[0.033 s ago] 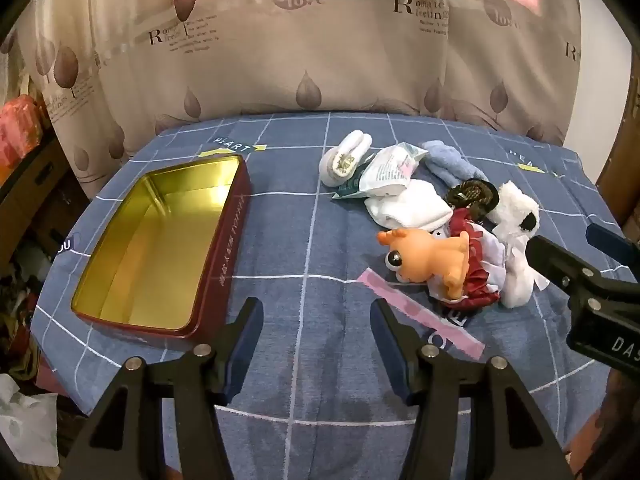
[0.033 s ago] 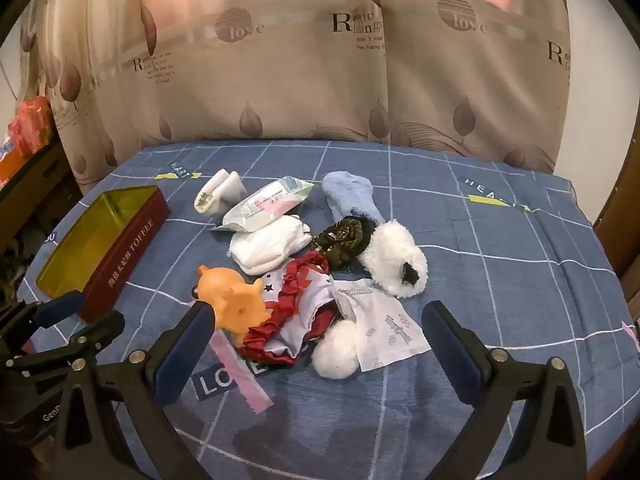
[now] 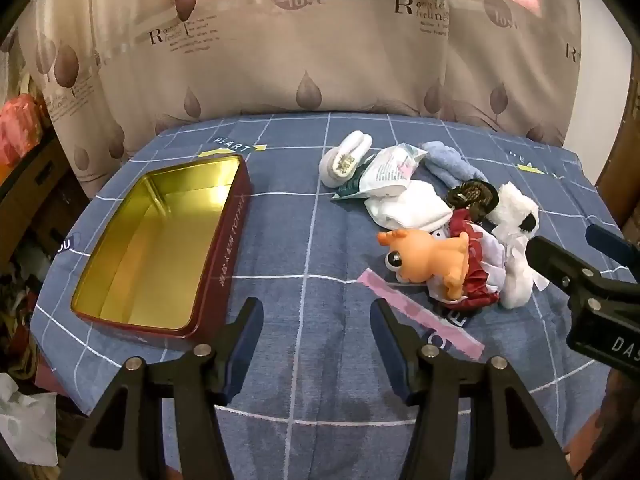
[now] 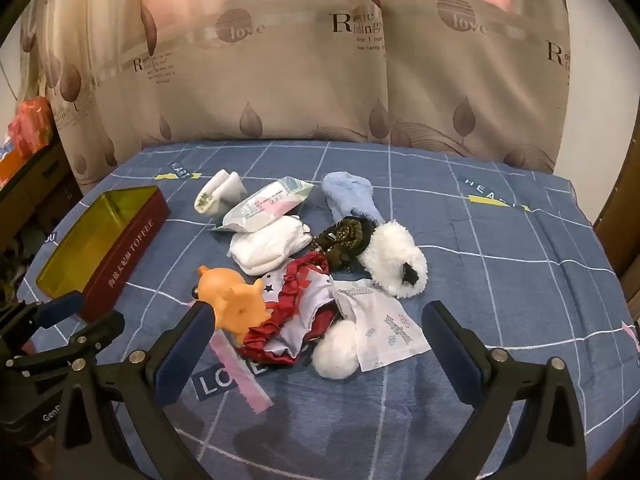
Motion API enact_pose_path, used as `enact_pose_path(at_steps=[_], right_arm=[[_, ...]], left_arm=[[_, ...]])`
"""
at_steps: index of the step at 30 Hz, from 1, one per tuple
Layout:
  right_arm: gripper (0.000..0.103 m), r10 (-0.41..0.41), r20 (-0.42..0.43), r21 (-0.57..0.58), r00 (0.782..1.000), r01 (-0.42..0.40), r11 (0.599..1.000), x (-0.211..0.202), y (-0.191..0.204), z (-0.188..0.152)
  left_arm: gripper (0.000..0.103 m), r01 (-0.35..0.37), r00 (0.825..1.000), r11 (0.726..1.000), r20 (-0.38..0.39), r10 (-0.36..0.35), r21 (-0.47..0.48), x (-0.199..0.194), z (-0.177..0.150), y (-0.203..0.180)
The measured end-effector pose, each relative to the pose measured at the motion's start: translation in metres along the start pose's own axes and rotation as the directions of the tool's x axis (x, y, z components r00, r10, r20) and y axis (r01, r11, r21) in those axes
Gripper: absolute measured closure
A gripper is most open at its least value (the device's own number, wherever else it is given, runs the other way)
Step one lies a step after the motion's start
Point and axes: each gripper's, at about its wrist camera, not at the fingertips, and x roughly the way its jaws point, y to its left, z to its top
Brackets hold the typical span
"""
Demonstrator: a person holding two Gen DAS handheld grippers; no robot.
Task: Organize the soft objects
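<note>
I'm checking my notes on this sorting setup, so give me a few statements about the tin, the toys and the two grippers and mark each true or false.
1. The tin has nothing in it. True.
2. The orange toy lies inside the tin. False: it lies on the blue cloth, in the pile.
3. The right gripper is open and holds nothing. True.
4. The left gripper is clamped on the pink strip. False: its jaws are open on nothing.
5. The light blue sock lies at the far side of the pile. True.

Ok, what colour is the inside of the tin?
Shiny gold inside the tin, with dark red outer walls; the left wrist view shows it best.
</note>
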Motion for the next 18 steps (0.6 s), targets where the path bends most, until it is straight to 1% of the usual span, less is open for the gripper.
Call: enact_pose_path(at_steps=[1, 2, 3, 4, 13, 14, 18], right_arm=[[0.001, 0.002, -0.001, 0.001, 1.000, -0.002, 1.000, 0.001, 0.000, 0.000], [0.001, 0.004, -0.003, 0.002, 1.000, -0.004, 1.000, 0.001, 0.000, 0.000], [0.001, 0.002, 0.004, 0.003, 1.000, -0.002, 1.000, 0.001, 0.000, -0.001], [0.001, 0.003, 0.003, 0.003, 1.000, -0.003, 1.000, 0.001, 0.000, -0.001], [0.001, 0.012, 0.006, 0.000, 1.000, -0.012, 1.000, -0.006, 0.006, 0.001], [0.001, 0.013, 0.004, -0.001, 1.000, -0.013, 1.000, -0.005, 0.006, 0.002], [0.001, 0.014, 0.004, -0.002, 1.000, -0.014, 1.000, -0.006, 0.004, 0.001]], left_arm=[[0.046, 0.002, 1.000, 1.000, -0.002, -0.002, 0.001, 0.000, 0.000, 0.000], [0.046, -0.017, 1.000, 1.000, 0.007, 0.017, 0.003, -0.003, 0.000, -0.002], [0.046, -0.020, 1.000, 1.000, 0.007, 0.020, 0.003, -0.004, 0.000, -0.004], [0.046, -0.005, 1.000, 1.000, 0.005, 0.005, -0.003, -0.002, -0.003, 0.003], [0.046, -0.015, 1.000, 1.000, 0.013, 0.015, -0.012, -0.008, -0.003, 0.002], [0.046, -0.005, 1.000, 1.000, 0.008, 0.006, -0.017, -0.007, -0.002, 0.008], [0.046, -0.005, 1.000, 1.000, 0.009, 0.005, -0.015, -0.008, -0.001, 0.008]])
